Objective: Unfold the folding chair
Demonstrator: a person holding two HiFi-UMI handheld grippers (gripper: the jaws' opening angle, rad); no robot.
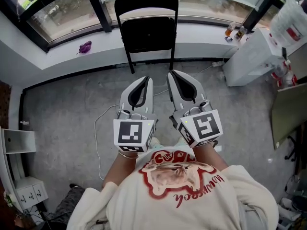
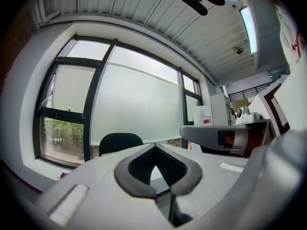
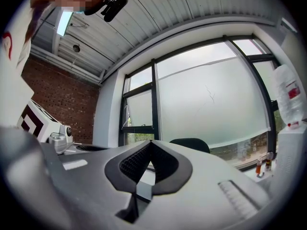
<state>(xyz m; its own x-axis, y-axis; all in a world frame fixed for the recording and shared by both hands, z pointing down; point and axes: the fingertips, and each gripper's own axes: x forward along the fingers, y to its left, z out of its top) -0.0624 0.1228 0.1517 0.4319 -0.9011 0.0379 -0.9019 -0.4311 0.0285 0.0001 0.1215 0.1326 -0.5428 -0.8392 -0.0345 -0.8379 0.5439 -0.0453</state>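
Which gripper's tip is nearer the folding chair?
The right gripper: in the head view its tip ends beside a leg of the folding chair; the left gripper ends further back.

Head view: a grey concrete floor [image 1: 67,114] is crossed by a thin white cable [image 1: 96,131]. At 12 o'clock a white window ledge [image 1: 57,59] runs below black-framed windows [image 1: 62,8]. A small purple object [image 1: 85,47] lies on the ledge at 11 o'clock. A white cabinet [image 1: 249,56] stands at 2 o'clock and a white open shelf unit [image 1: 17,143] at 9 o'clock. Gripper views: frosted glass pane [image 2: 139,104], white ribbed ceiling [image 2: 144,18] with lit strip lamp [image 2: 248,28], red brick wall [image 3: 79,104].
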